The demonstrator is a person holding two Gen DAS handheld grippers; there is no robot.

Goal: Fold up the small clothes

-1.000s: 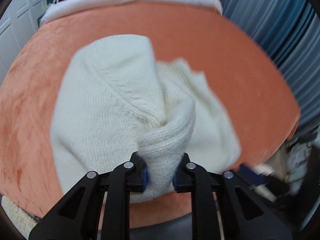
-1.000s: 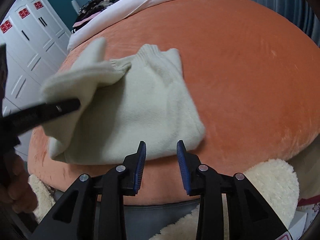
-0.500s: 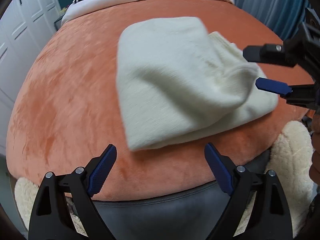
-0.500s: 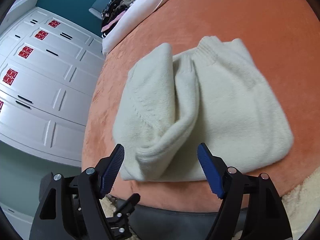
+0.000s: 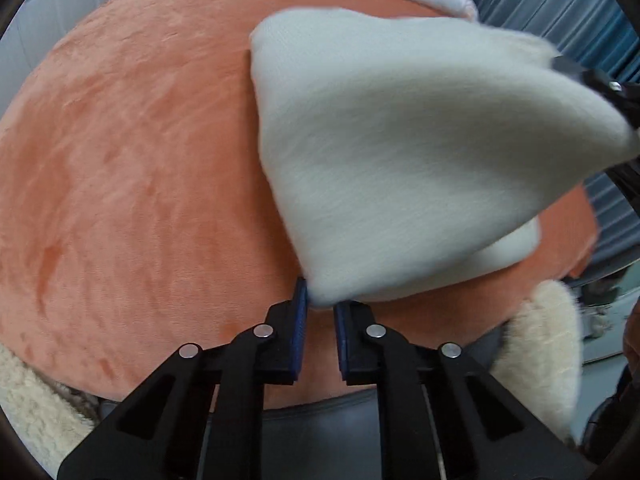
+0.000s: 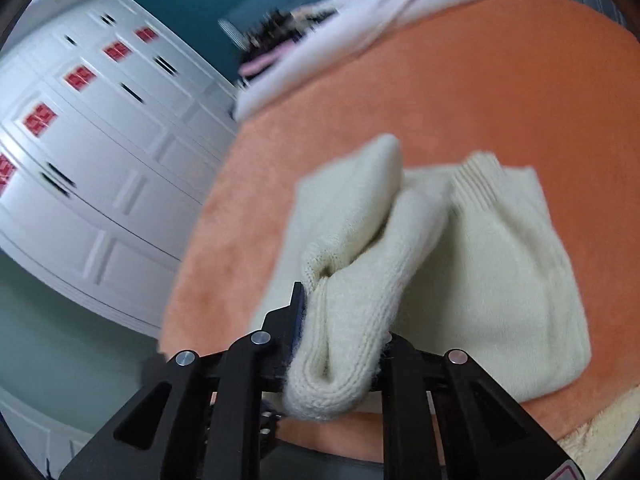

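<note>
I have the soft, floppy cream sweater (image 5: 400, 152) pinched at its near corner by my left gripper (image 5: 320, 312) and, jaws closing, bunched thick in my right gripper (image 6: 340, 344) (light knit, likely to sag between holds).

Right gripper (image 6: 340, 332): jaws closing on a rolled knit fold
Cream sweater (image 6: 500, 272): lying on orange bed cover (image 6: 480, 92)
Background: white wardrobe (image 6: 100, 140), left
</note>
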